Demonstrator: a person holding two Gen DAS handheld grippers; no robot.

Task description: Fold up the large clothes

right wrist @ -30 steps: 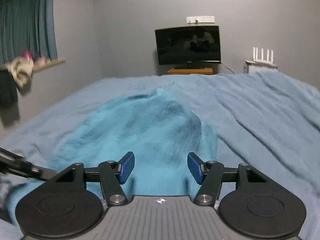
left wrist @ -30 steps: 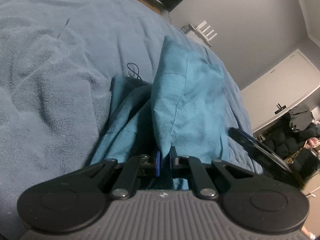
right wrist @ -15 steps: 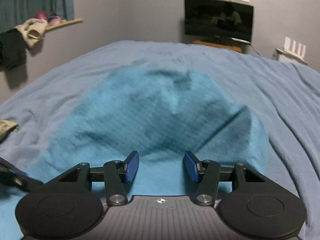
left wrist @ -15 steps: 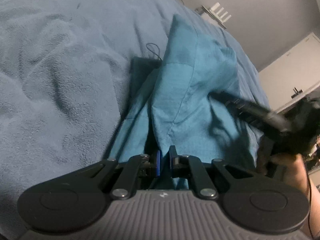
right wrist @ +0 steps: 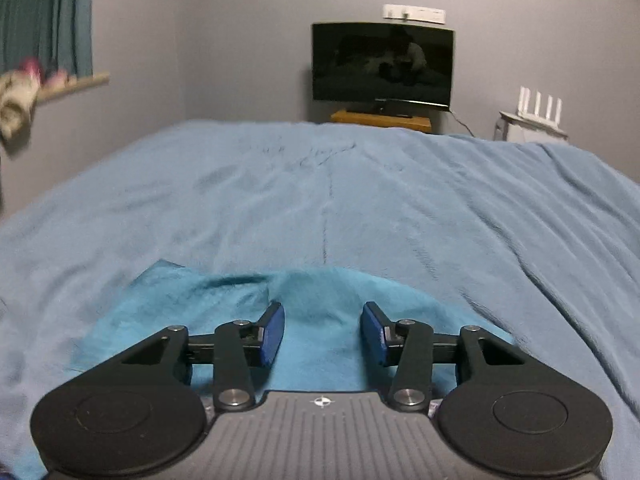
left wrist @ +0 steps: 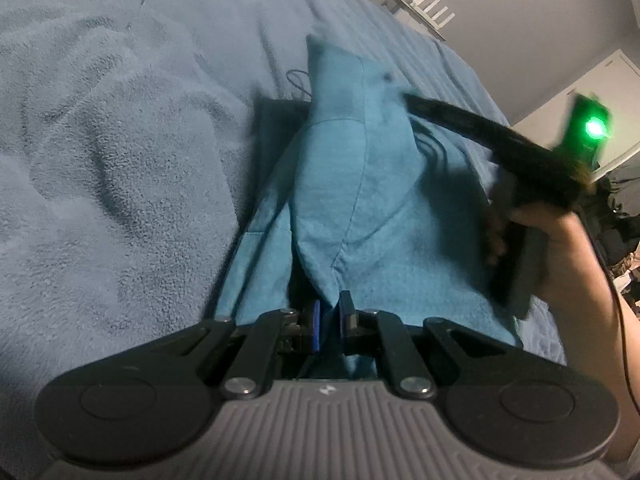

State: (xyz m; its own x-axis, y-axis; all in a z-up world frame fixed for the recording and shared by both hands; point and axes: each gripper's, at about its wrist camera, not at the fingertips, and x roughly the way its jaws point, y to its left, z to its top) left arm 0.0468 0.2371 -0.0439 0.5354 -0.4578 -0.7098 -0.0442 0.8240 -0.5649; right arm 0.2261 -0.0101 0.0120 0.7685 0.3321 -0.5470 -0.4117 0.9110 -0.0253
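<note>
Both claws are over the teal garment (left wrist: 360,200) on the bed (left wrist: 120,160): left gripper (left wrist: 329,322) pinches its near edge tight, while right gripper (right wrist: 322,334) has slid from the cloth's middle to its near edge, blue pads opening, nothing between them. It looks ready to grab there for the next fold.

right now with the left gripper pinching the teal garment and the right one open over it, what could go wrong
1. The left gripper is shut on only a thin edge of the teal garment, which stands in a peak; a tug could pull it free.
2. The right gripper has its jaws opening above the cloth with nothing between them; closing here may bunch several layers, or catch the blue blanket.
3. A thin dark cord lies beside the garment and could snag.
</note>
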